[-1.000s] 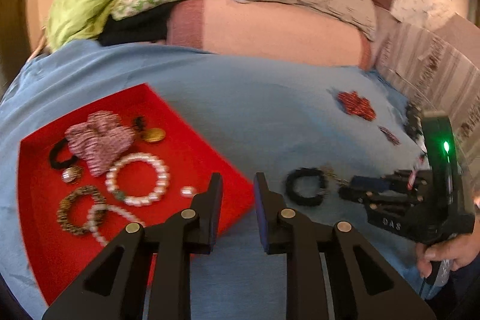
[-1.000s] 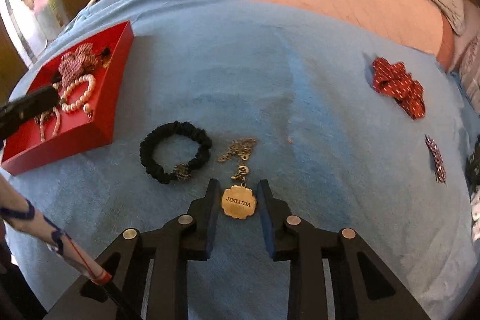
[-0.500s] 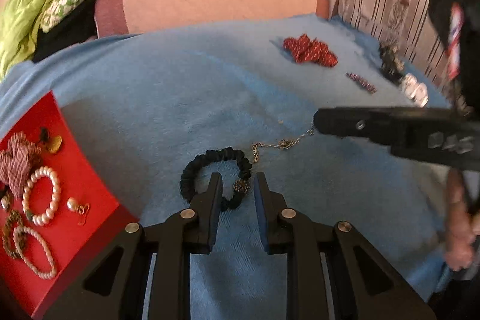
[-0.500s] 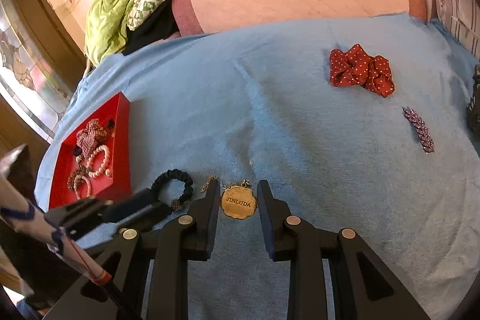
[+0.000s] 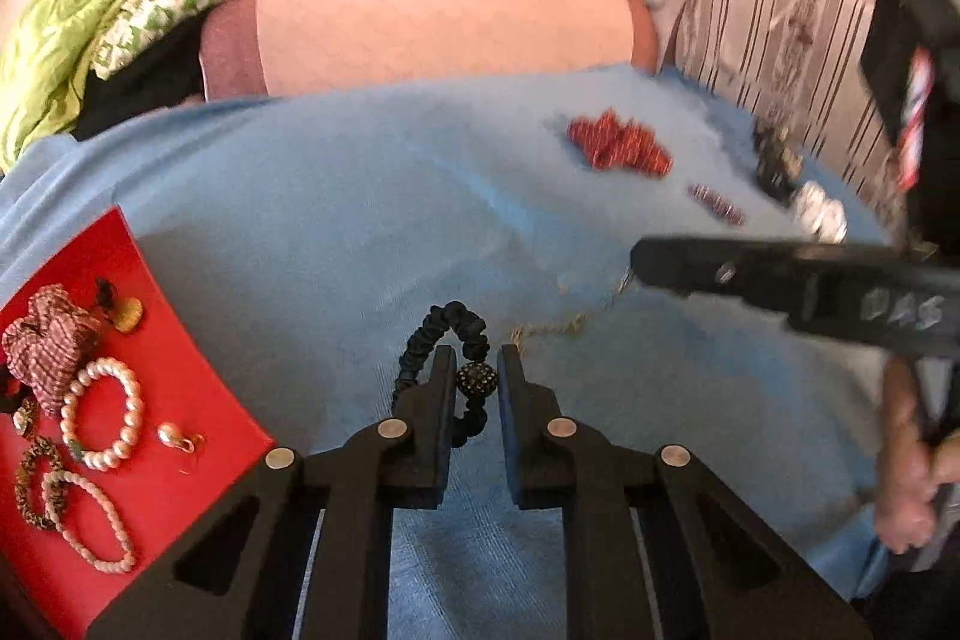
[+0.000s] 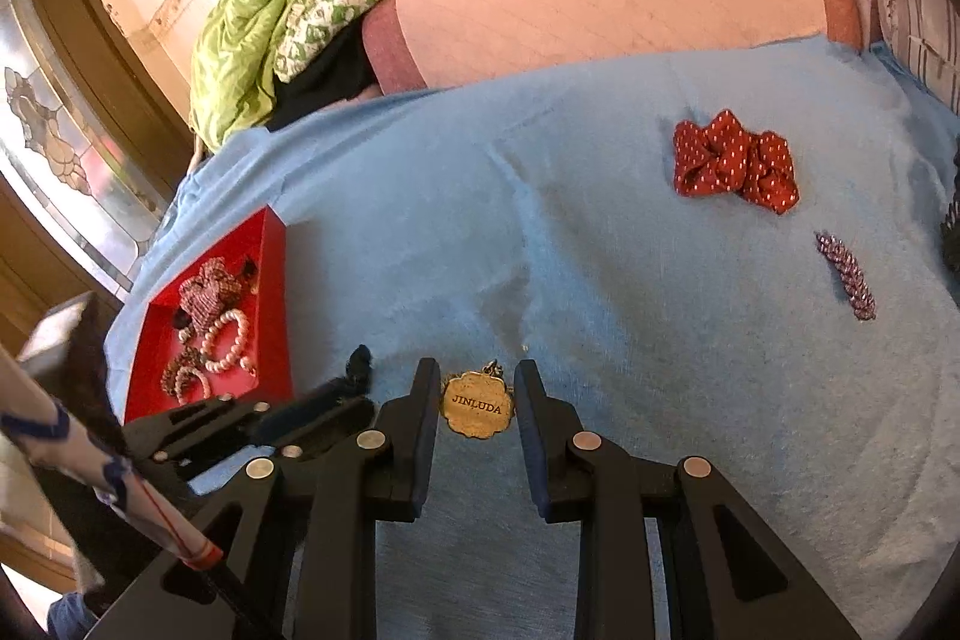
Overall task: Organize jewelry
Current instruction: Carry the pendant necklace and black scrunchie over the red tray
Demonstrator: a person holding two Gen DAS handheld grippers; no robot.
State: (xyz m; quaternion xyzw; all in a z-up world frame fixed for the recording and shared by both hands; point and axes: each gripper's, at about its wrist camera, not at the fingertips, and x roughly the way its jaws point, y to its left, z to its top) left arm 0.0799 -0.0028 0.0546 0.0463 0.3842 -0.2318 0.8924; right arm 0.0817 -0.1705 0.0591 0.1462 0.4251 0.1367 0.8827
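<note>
A black bead bracelet (image 5: pixel 420 340) lies on the blue sheet. My left gripper (image 5: pixel 476 358) is closing its jaws on the bracelet's glittery bead (image 5: pixel 477 379), and the pads touch it. The right gripper (image 6: pixel 474 370) is shut on a gold "JINLUDA" pendant (image 6: pixel 477 406). Its thin chain (image 5: pixel 558 325) trails down onto the sheet. In the left wrist view the right gripper (image 5: pixel 645 259) hangs just right of the bracelet. The red tray (image 5: pixel 180 340) at the left holds pearl bracelets (image 5: pixel 102 412), a pink scrunchie (image 5: pixel 51 340) and small pieces.
A red dotted scrunchie (image 6: pixel 732 160) and a purple hair clip (image 6: pixel 846 274) lie far right on the sheet. Silver and dark pieces (image 5: pixel 819 214) sit by the right edge. A green quilt (image 6: pixel 270 10) and pillows lie behind. A person's hand (image 5: pixel 906 460) holds the right gripper.
My left gripper swung right from above the tray to the black bracelet and narrowed onto its bead. The right gripper rose with the pendant, pulling the chain up.
</note>
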